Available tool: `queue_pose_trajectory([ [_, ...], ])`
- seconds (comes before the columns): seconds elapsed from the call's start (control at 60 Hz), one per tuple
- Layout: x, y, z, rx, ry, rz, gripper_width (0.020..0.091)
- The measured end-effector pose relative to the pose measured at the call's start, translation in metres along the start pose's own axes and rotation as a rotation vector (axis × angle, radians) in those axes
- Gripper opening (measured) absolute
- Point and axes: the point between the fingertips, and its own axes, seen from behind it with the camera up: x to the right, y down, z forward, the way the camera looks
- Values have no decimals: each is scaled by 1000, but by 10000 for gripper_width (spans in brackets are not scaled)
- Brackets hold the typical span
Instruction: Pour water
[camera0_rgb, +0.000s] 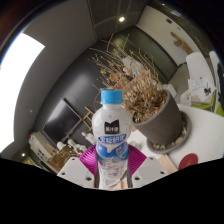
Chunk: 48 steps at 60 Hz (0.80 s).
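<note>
1. Bottle (112, 135) sits at the centre of the gripper view, reaching up toward 12 o'clock: clear plastic, blue-and-white label, white cap (112, 97) on top. It stands upright between the fingers.

2. Gripper (112, 168) appears closed on the bottle's lower body; the magenta pads (92, 160) show at both sides of it with no gap that I can make out, so I judge it held, though the contact itself is partly hidden by the bottle.

3. Cap looks to be on. Risk: tipping the bottle with the cap in place pours nothing, and squeezing harder to compensate could crush the thin wall.

4. No cup or other vessel to receive water is clearly visible. Risk: pouring without a target in view puts water on the white table (190, 160) at 4 o'clock.

5. A dark pot (165, 122) of dry twigs (130, 75) stands just behind the bottle, at 1 to 3 o'clock. Risk: swinging or tilting that way could knock the bottle's top against the pot rim or the twigs.

6. Grip is low on the bottle. Risk: on tilting, the weight above the fingers may make the smooth label slide or the bottle twist in the pads.
</note>
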Motion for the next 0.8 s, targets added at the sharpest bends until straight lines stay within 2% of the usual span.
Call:
queue_pose_trajectory([
  [0.117, 60, -30, -10, 22, 133, -305, 365],
  [0.3, 159, -21, -20, -55, 308, -678, 365],
  [0.517, 217, 30, -14, -159, 338, -778, 369],
  [0.65, 239, 54, -17, -194, 350, -750, 377],
  [0.683, 238, 52, -16, -161, 340, -743, 381],
  [0.8, 240, 52, -22, -163, 344, -715, 484],
])
